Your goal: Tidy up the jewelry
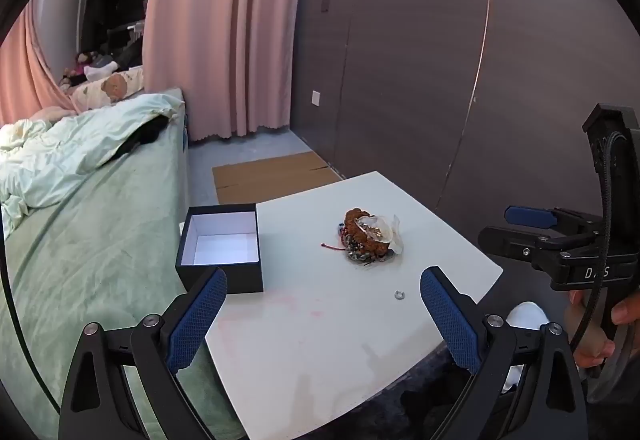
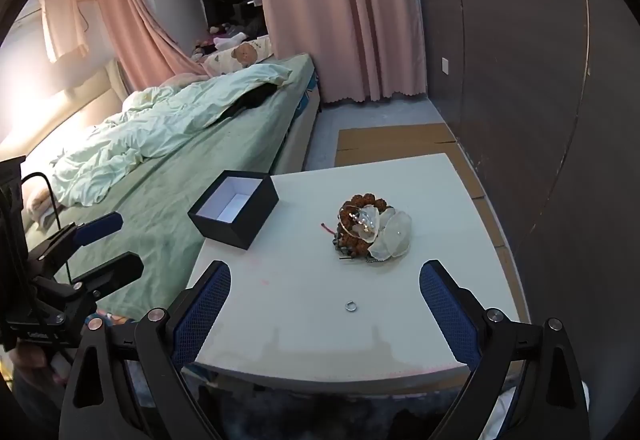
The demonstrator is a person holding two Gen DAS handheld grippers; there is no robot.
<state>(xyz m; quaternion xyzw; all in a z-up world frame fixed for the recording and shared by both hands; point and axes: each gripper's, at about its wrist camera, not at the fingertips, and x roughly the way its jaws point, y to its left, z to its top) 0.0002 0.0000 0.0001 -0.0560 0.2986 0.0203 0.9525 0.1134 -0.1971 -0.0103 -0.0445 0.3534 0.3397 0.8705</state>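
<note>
Grippers first: the left gripper (image 1: 322,314) and right gripper (image 2: 325,314) both hover at the table's near edge, jaws spread wide and holding nothing. Just beyond, at about one o'clock from the left gripper, a small silver ring (image 1: 399,295) lies alone on the white table (image 1: 320,360). Farther on at twelve o'clock sits the jewelry pile (image 1: 368,240), beads tangled with a pale flower piece. At ten o'clock stands the open black box (image 1: 220,244), its white inside showing, against the green bed (image 1: 100,240).

jewelry heap (image 2: 370,230), loose ring (image 2: 351,305), open box (image 2: 234,208)
</note>
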